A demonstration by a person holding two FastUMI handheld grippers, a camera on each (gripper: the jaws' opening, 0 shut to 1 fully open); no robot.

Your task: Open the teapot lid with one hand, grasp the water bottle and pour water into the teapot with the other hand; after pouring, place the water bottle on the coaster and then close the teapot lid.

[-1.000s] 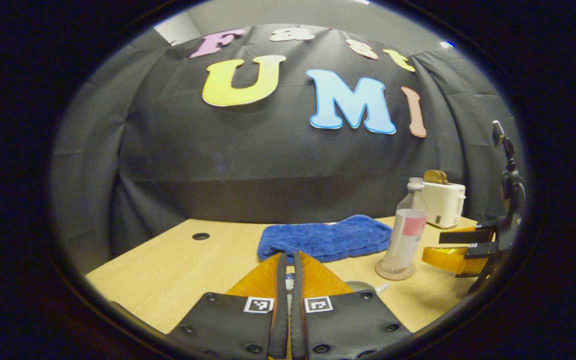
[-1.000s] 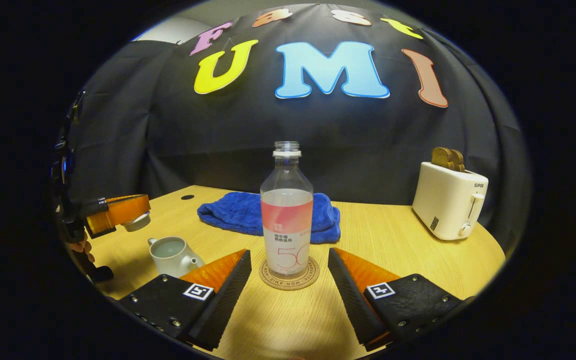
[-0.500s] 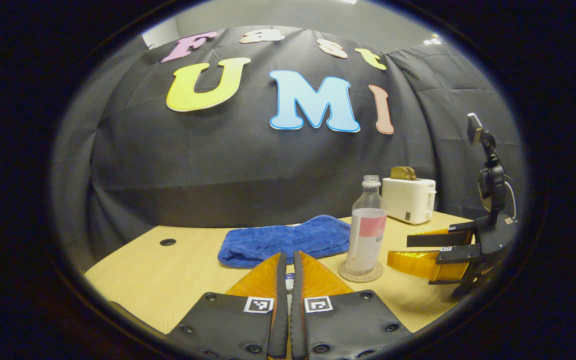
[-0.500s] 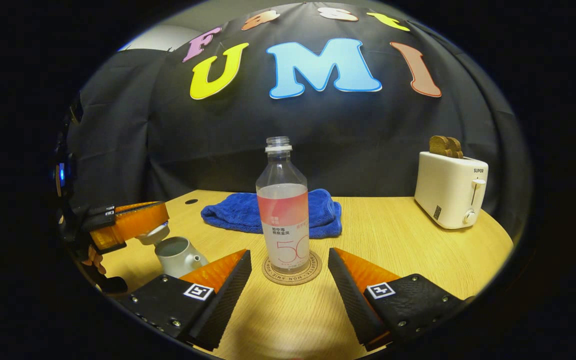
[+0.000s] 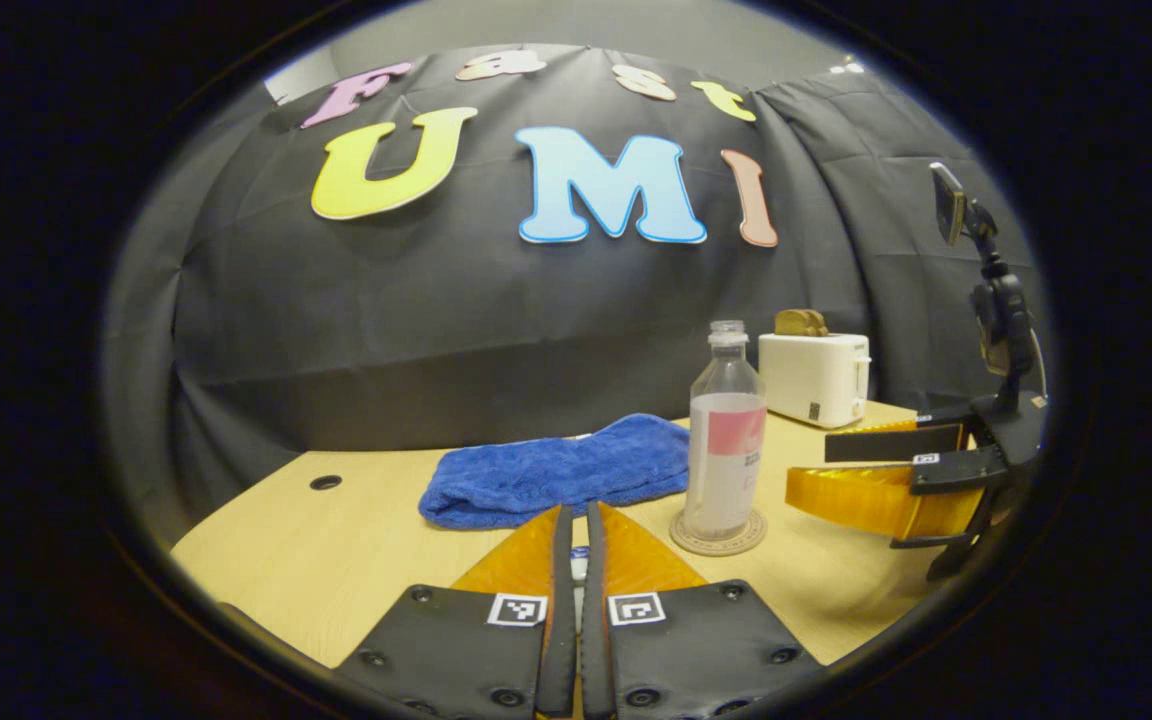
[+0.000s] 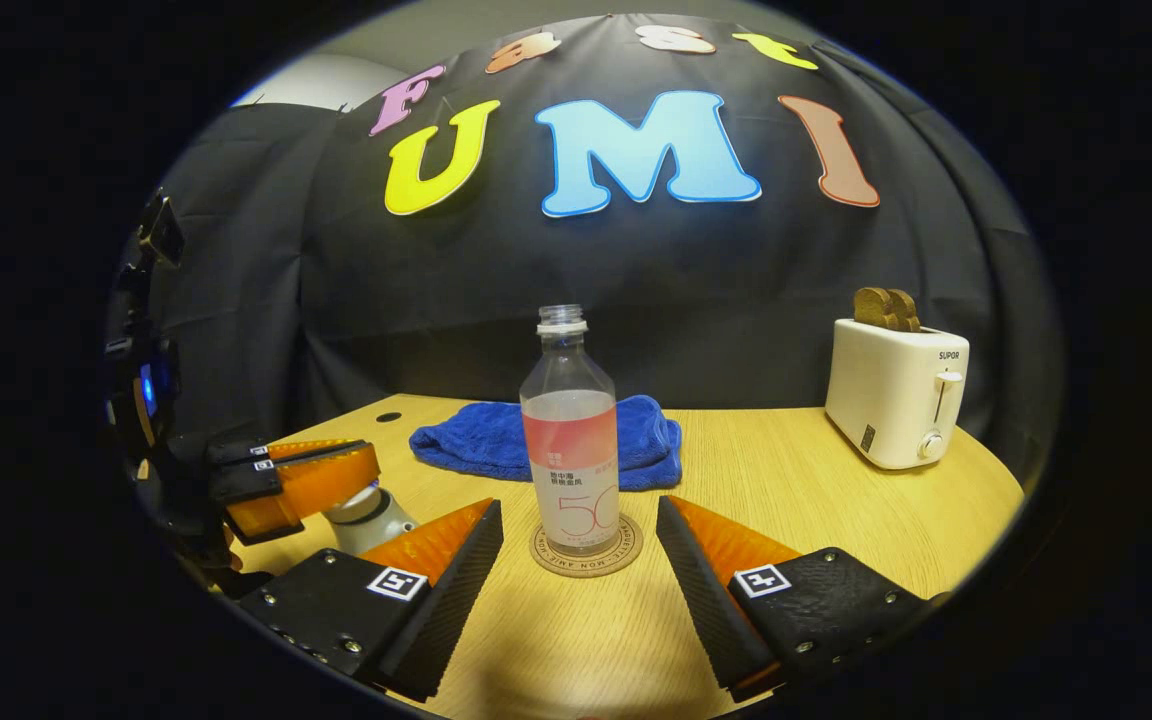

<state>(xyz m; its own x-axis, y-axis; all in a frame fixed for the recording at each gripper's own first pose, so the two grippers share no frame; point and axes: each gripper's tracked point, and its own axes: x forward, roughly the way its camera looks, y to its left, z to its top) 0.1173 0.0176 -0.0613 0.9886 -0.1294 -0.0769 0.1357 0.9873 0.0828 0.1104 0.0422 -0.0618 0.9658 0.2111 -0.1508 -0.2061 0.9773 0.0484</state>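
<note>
Standing upright on the coaster (image 6: 586,545), the water bottle (image 6: 572,440) is uncapped, partly filled, and touched by neither gripper, so the pouring and bottle placement look done. The right gripper (image 6: 579,545) has its fingers spread wide to either side of the bottle, apart from it and holding nothing. In the right gripper view the left gripper (image 6: 341,480) sits directly over the teapot (image 6: 376,520), whose body is half hidden behind a finger; a pale part at its top, right under the left fingers, may be the lid, but whether it is seated I cannot tell. In the left gripper view the left fingers (image 5: 558,560) lie nearly pressed together with something small and pale between them, probably the lid knob; the grip itself is not clear enough to confirm. Judgement: only the last step, closing the lid and letting go, is left or in hand. Room for moving: the table (image 6: 786,500) is bare between the bottle and the toaster (image 6: 896,395), and bare in front of the coaster. The blue towel (image 6: 546,445) lies just behind the bottle. The teapot stands near the table's left front edge, so the left gripper has little margin there. The right gripper can back straight out without touching the bottle.
</note>
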